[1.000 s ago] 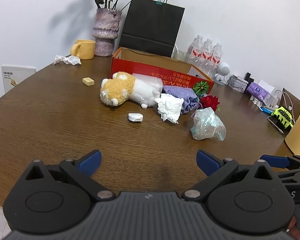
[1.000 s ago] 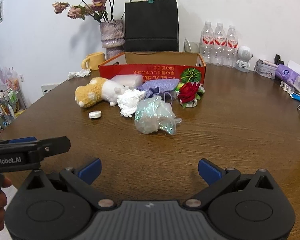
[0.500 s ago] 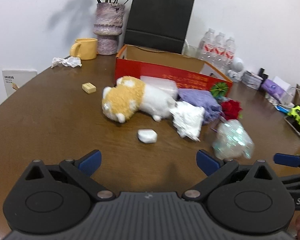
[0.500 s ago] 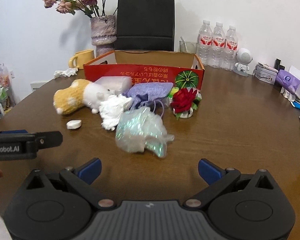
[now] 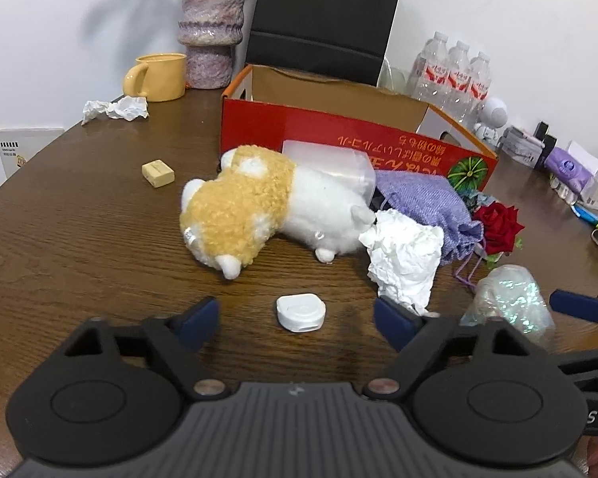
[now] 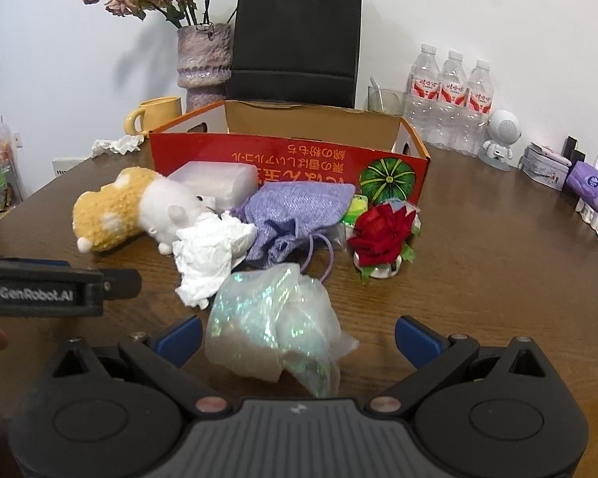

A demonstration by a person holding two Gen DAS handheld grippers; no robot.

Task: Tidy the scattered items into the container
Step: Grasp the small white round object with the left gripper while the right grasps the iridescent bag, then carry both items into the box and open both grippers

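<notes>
A red cardboard box (image 5: 339, 135) (image 6: 283, 159) stands open at the back of the wooden table. In front of it lie a tan-and-white plush toy (image 5: 259, 207) (image 6: 127, 207), a clear plastic tub (image 5: 331, 163), a purple knitted pouch (image 5: 426, 203) (image 6: 295, 211), crumpled white paper (image 5: 406, 255) (image 6: 211, 251), a red rose (image 5: 498, 223) (image 6: 382, 231) and an iridescent plastic bag (image 5: 506, 298) (image 6: 271, 326). My left gripper (image 5: 297, 320) is open, with a small white case (image 5: 301, 312) between its fingers. My right gripper (image 6: 297, 338) is open around the iridescent bag.
A small tan block (image 5: 157, 173) and a crumpled tissue (image 5: 115, 108) lie at the left. A yellow mug (image 5: 159, 77), a vase (image 5: 211, 28), a black paper bag (image 5: 323, 20) and water bottles (image 5: 454, 75) stand at the back. Small items line the right edge.
Both grippers have moved forward toward the pile. The white case now lies between the left fingers and the iridescent bag between the right fingers.
</notes>
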